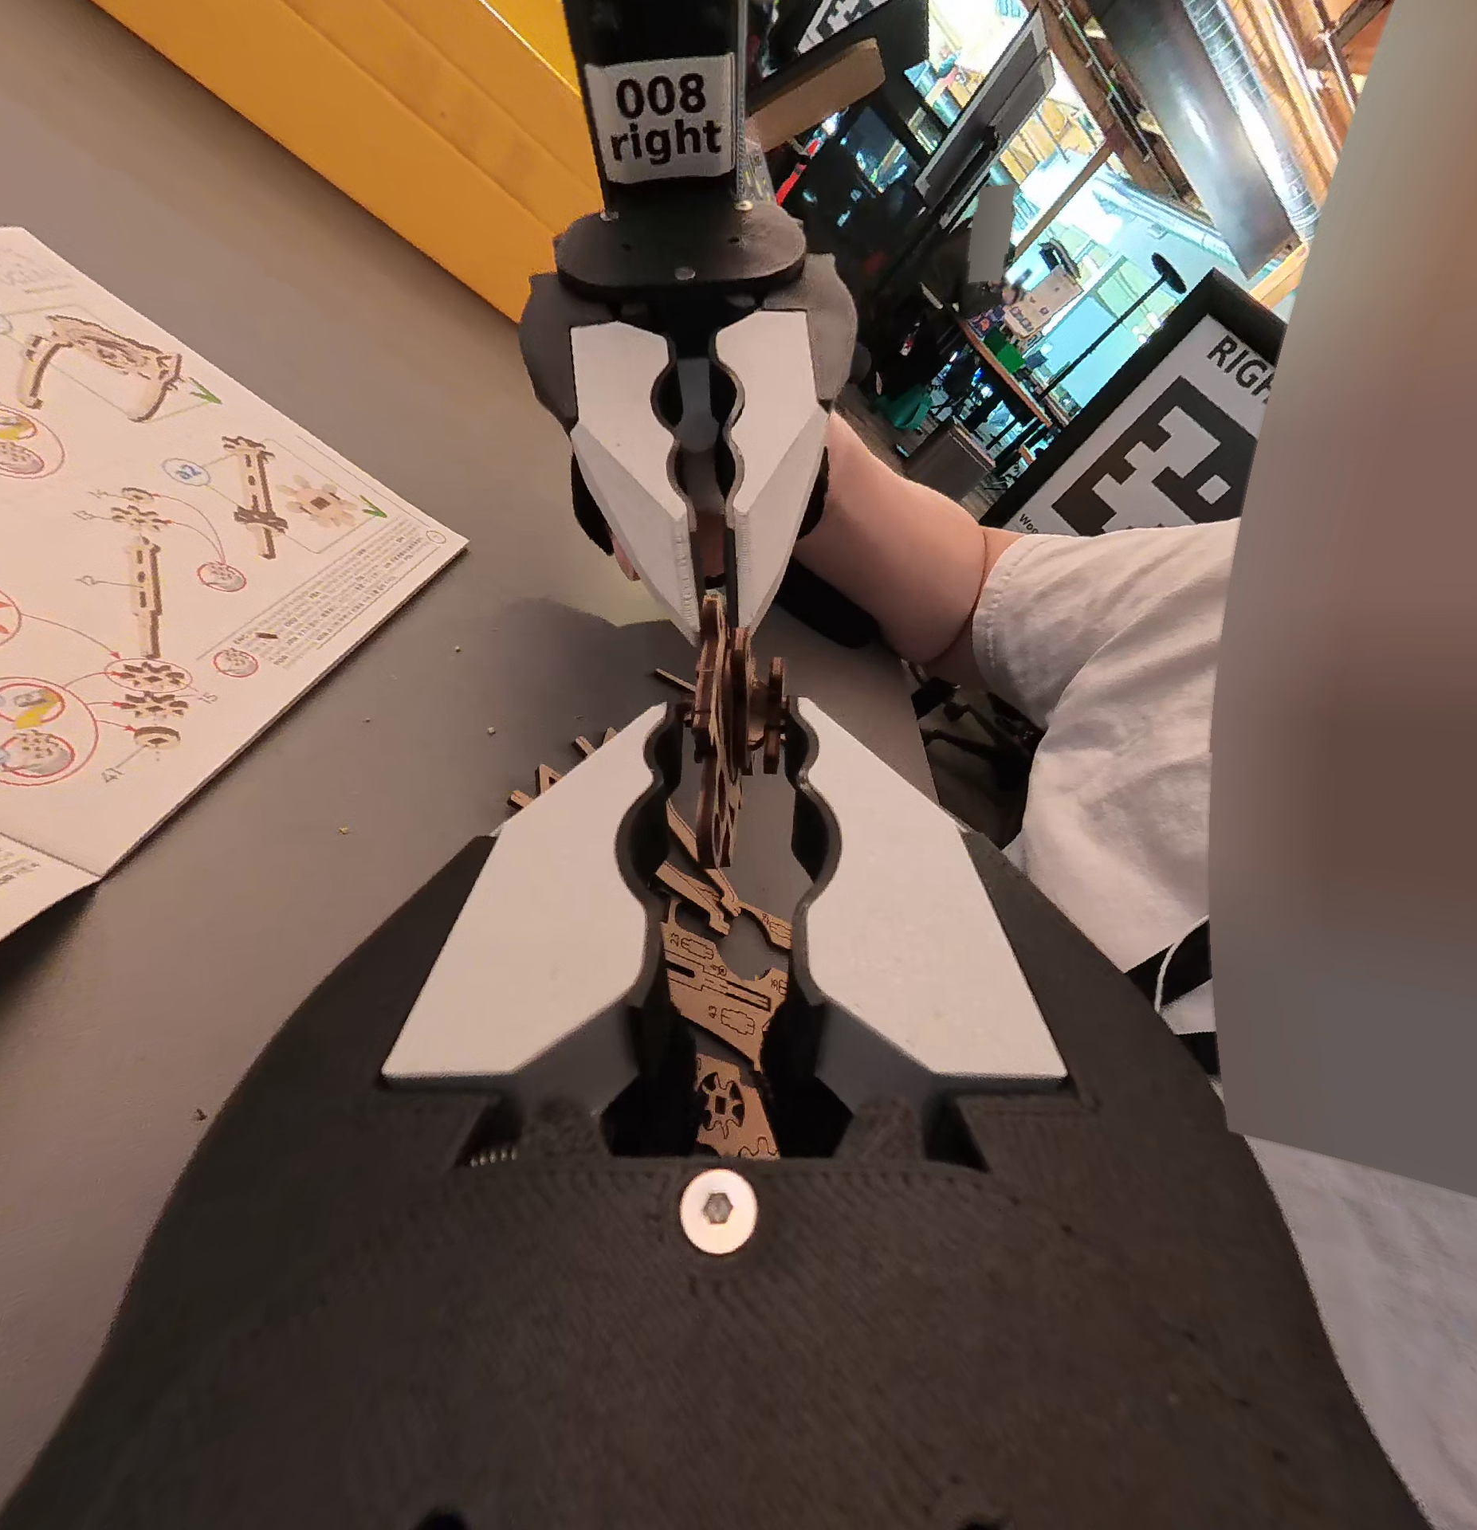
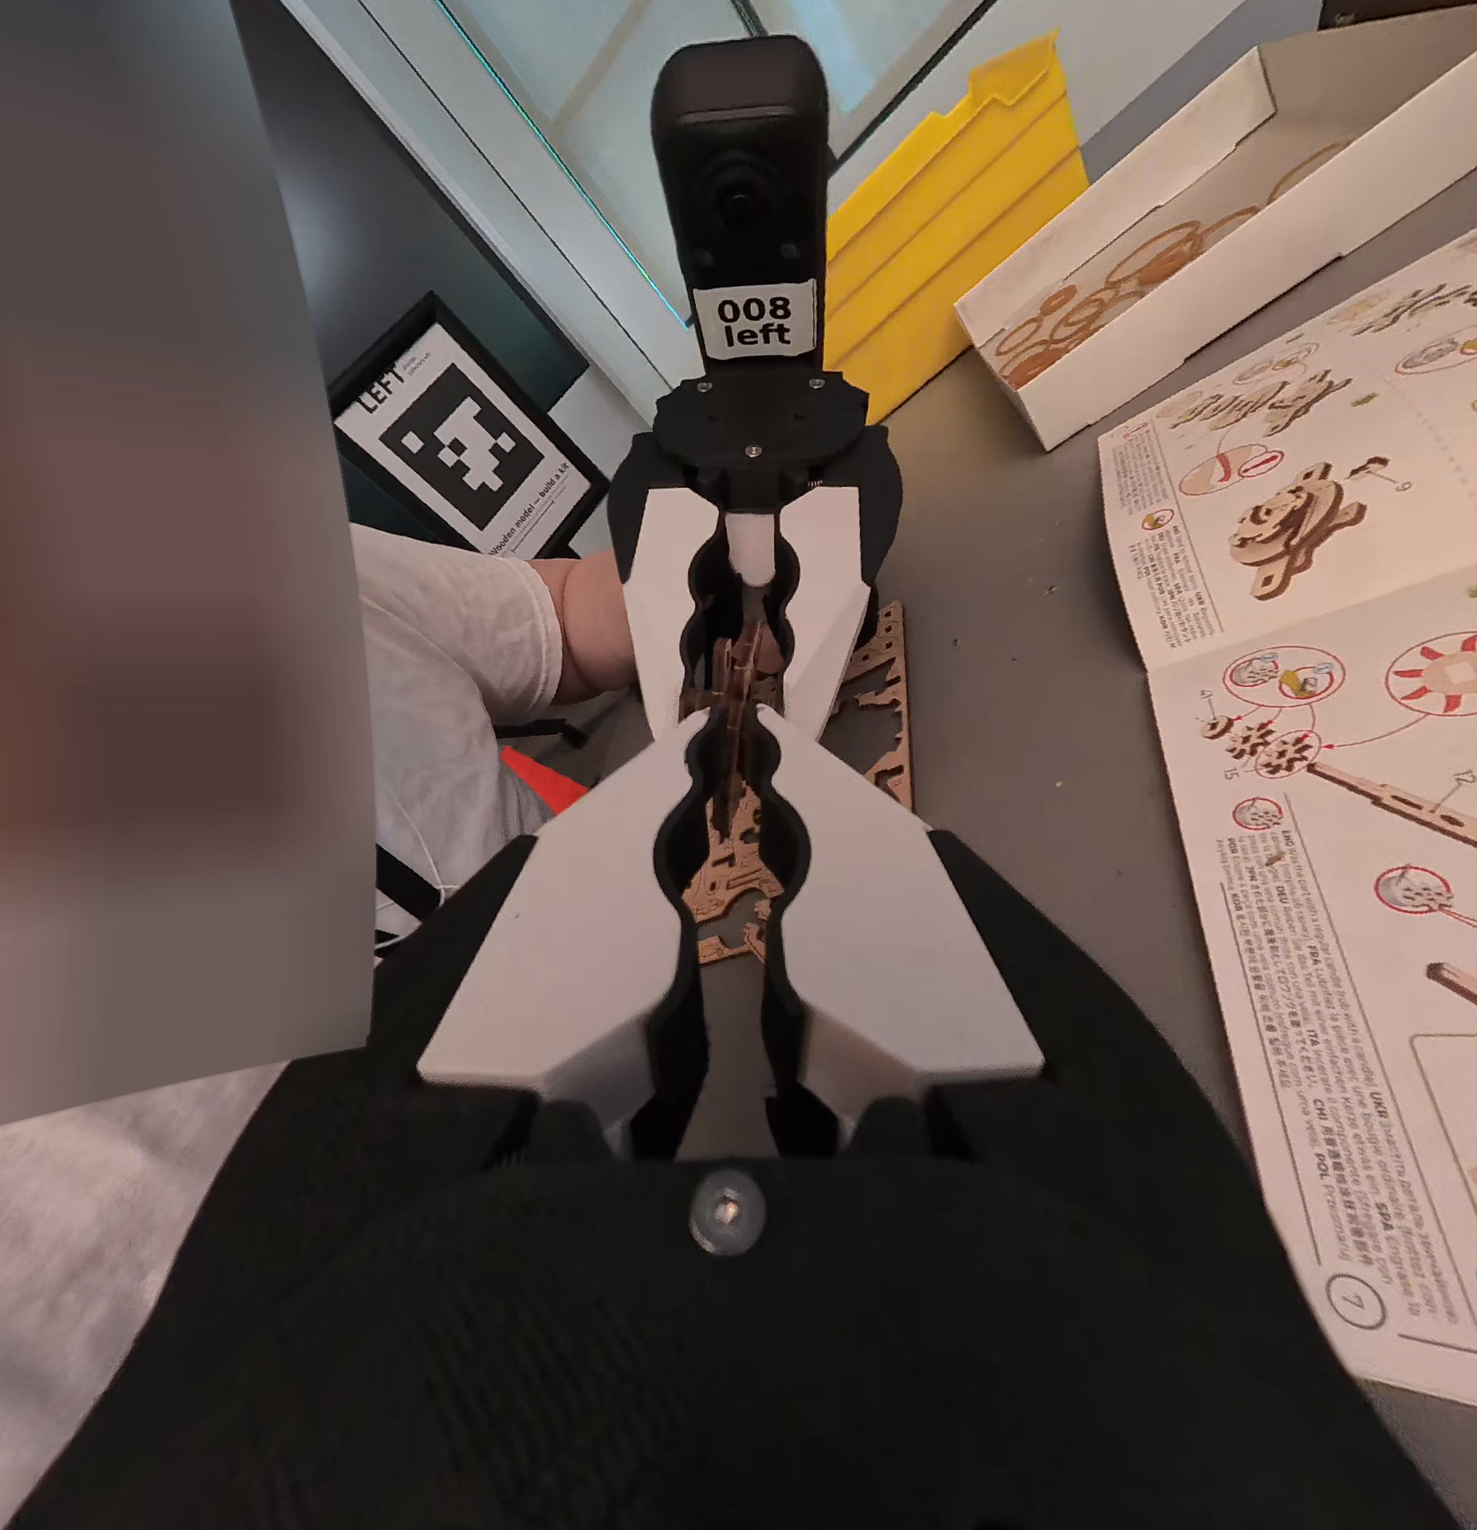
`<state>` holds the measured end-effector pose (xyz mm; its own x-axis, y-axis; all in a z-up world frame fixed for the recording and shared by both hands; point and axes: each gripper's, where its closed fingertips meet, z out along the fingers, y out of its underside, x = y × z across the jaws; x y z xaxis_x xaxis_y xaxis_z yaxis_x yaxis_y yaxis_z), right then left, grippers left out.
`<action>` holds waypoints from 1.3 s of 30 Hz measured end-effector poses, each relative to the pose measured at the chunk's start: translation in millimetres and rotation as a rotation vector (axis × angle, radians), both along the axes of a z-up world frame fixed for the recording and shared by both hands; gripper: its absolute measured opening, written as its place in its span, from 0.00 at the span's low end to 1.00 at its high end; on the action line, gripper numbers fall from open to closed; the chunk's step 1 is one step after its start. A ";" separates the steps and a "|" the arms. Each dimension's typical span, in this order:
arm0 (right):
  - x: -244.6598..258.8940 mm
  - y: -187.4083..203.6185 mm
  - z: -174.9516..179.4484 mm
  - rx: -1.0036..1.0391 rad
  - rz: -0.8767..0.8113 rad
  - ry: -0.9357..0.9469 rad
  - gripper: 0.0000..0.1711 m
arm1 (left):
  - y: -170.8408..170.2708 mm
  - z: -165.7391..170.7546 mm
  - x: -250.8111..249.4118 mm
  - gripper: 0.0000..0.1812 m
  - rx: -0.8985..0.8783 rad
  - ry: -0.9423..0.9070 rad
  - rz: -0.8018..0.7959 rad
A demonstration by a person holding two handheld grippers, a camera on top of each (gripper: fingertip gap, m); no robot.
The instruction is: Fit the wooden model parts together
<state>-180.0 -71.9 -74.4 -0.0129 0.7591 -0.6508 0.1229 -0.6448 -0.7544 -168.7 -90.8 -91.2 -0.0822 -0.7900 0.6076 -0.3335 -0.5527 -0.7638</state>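
A small wooden gear assembly (image 1: 731,728) is held in the air between both grippers and is seen edge-on. My left gripper (image 1: 733,714) is closed around it from below in the left wrist view, with the white fingertips (image 1: 809,728) at its sides. My right gripper (image 1: 718,617) comes in from the far side and is shut on the upper rim of one gear disc. In the right wrist view, my right gripper (image 2: 731,727) pinches the wooden assembly (image 2: 735,687), and the left gripper (image 2: 743,662) faces it. How the parts seat together is hidden.
A laser-cut wooden parts sheet (image 1: 718,977) lies on the grey table under the grippers. An instruction booklet (image 2: 1298,745) lies open beside it. A white box of wooden sheets (image 2: 1215,207) and a yellow bin (image 2: 950,248) stand at the back. A person's arm (image 1: 884,530) is close by. My two grippers' fingertips are within a few centimetres of each other.
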 end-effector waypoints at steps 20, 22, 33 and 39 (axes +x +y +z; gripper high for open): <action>-6.5 2.2 -12.0 0.174 -0.082 -0.130 0.01 | -1.3 -9.6 1.7 0.12 -0.050 0.051 -0.002; -7.1 0.4 -15.4 0.211 -0.075 -0.165 0.01 | -3.4 -13.4 3.0 0.12 -0.044 0.068 -0.008; -4.4 1.5 -10.6 0.092 -0.052 -0.096 0.02 | -1.2 -11.3 2.0 0.12 -0.032 0.060 0.001; -3.9 -1.3 -11.2 0.045 -0.022 -0.081 0.04 | -2.4 -13.3 2.2 0.12 -0.003 0.073 -0.003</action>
